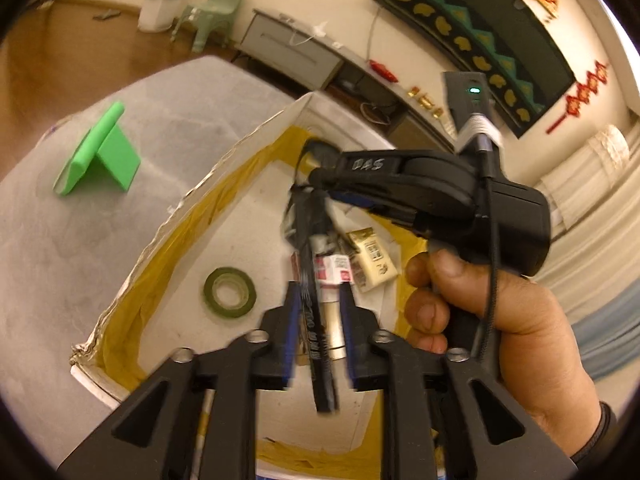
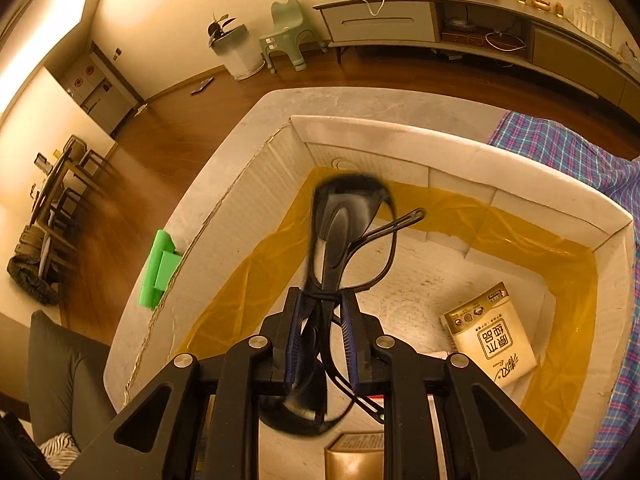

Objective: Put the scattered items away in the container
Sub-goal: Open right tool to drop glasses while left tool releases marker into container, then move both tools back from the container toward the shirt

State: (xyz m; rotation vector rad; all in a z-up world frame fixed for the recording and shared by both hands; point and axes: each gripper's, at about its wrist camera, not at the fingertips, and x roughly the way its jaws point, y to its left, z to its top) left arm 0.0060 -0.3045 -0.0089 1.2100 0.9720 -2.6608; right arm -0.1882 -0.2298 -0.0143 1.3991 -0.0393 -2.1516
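Note:
Both grippers hang over an open white cardboard box [image 1: 224,168] [image 2: 460,152] lined with yellow tape. In the left wrist view my left gripper [image 1: 318,308] has its fingers apart around a black marker pen [image 1: 316,320]; the pen looks loose and blurred between them. My right gripper [image 2: 320,308] is shut on folded black glasses [image 2: 348,232] above the box; it also shows in the left wrist view [image 1: 420,188]. A green tape roll [image 1: 229,291], a beige packet [image 2: 490,336] [image 1: 370,260] and a red-and-white carton [image 1: 336,270] lie inside the box.
The box sits on a grey-white table [image 1: 60,240] [image 2: 360,100]. A green phone stand [image 1: 98,152] [image 2: 160,268] stands on the table left of the box. A plaid cloth [image 2: 580,152] lies to the right. A gold box [image 2: 354,456] sits below the right gripper.

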